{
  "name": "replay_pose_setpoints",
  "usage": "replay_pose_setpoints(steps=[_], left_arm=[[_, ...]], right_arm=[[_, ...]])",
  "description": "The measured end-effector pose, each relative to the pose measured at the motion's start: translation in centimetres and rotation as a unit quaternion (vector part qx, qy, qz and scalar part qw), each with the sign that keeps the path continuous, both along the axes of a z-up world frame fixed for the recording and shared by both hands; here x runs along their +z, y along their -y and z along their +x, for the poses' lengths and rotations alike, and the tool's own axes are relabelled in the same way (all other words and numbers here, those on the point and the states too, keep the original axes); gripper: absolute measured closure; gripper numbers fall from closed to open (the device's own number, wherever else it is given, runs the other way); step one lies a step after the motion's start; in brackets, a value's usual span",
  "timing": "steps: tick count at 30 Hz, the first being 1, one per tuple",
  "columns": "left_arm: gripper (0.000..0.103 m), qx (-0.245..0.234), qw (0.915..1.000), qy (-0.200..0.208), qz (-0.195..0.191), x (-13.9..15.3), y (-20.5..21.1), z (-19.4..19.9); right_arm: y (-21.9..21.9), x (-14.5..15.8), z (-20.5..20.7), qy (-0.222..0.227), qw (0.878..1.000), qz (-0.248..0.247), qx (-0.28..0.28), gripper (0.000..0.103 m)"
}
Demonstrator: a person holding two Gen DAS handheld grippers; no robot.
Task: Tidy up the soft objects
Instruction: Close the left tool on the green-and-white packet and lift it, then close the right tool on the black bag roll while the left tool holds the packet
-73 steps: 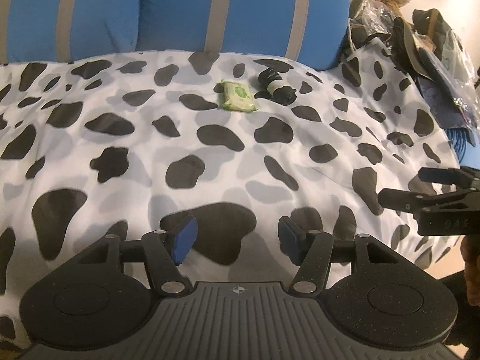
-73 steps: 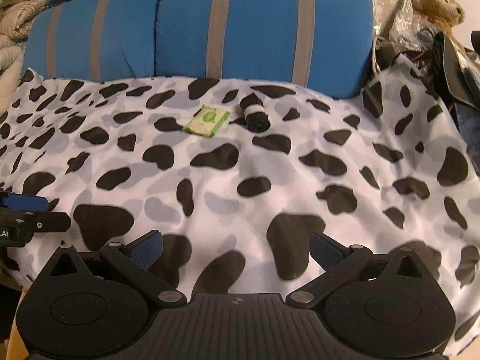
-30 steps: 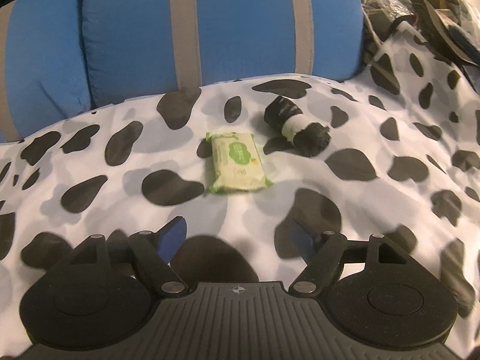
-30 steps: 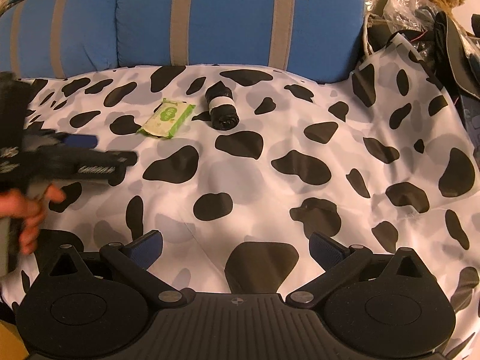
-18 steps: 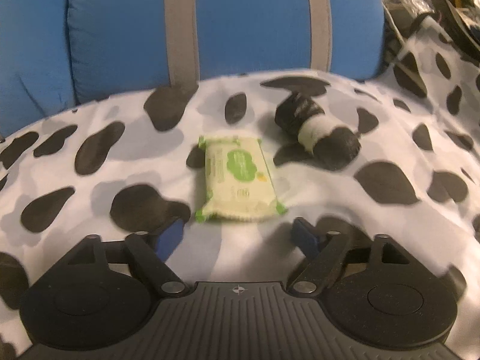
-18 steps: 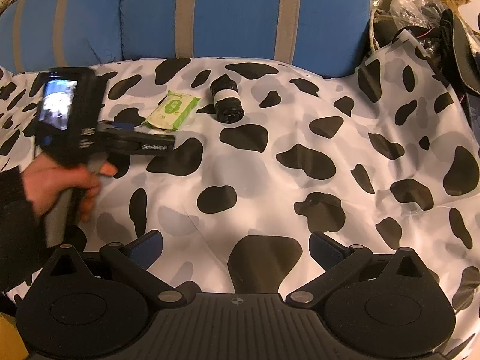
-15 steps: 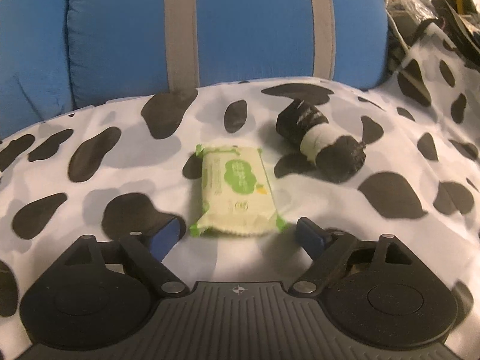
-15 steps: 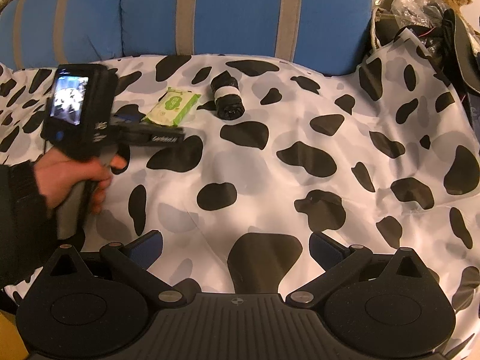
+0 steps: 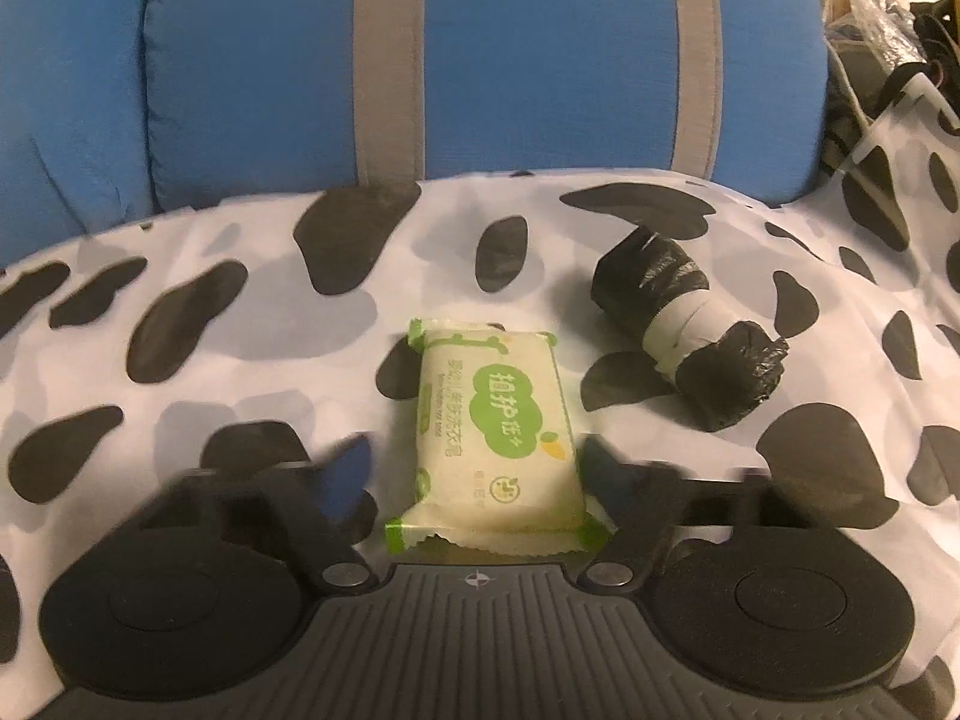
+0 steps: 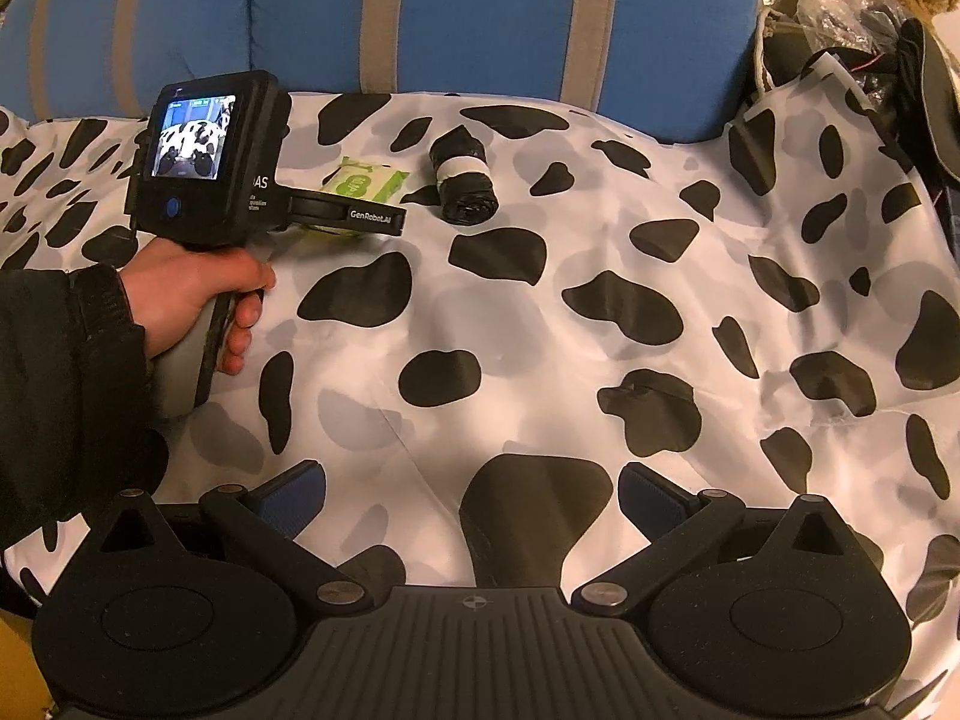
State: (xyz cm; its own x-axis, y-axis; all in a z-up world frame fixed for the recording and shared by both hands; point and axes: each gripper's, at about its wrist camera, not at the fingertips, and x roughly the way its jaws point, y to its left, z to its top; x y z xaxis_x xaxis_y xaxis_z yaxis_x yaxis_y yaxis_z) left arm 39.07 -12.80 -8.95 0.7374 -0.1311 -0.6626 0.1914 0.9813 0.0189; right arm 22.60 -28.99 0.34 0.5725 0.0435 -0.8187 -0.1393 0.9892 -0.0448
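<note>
A green-and-white wipes pack (image 9: 495, 432) lies on the cow-print sheet (image 9: 240, 360), its near end between the open fingers of my left gripper (image 9: 474, 474). The fingers stand on either side of it, apart from it. A black roll with a white band (image 9: 690, 330) lies just right of the pack. In the right wrist view the left gripper (image 10: 354, 213) reaches over the pack (image 10: 366, 183), with the roll (image 10: 462, 183) beside it. My right gripper (image 10: 471, 498) is open and empty above the sheet's near part.
Blue cushions with grey stripes (image 9: 480, 60) stand behind the sheet. A heap of bags, dark items and a plush toy (image 10: 888, 12) sits at the far right. The sheet's front edge (image 10: 36, 594) drops off at the lower left.
My left gripper has moved forward across the sheet until its open fingers flank the wipes pack. The right gripper has stayed nearly still and open.
</note>
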Motion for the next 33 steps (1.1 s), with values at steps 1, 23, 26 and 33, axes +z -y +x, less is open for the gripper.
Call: replay_pose_setpoints(steps=[1, 23, 26, 33], left_arm=[[0.055, -0.005, 1.0000, 0.000, 0.007, 0.1, 0.1, -0.1], [0.056, -0.037, 0.9992, -0.015, -0.007, 7.6, -6.1, -9.3], [0.056, -0.035, 0.9992, -0.015, -0.013, 8.9, -7.0, -11.2], [0.056, -0.025, 0.9993, -0.014, -0.022, 11.1, -8.9, -15.8]], right_arm=[[0.1, 0.0, 0.1, 0.000, 1.000, 0.000, -0.003, 0.000], [-1.8, 1.2, 0.9, 0.052, 0.999, 0.015, 0.003, 0.000], [-2.3, 1.4, 0.9, 0.062, 0.998, 0.016, 0.011, 0.000], [-3.7, 1.3, 1.0, 0.088, 0.995, 0.004, 0.036, 0.000]])
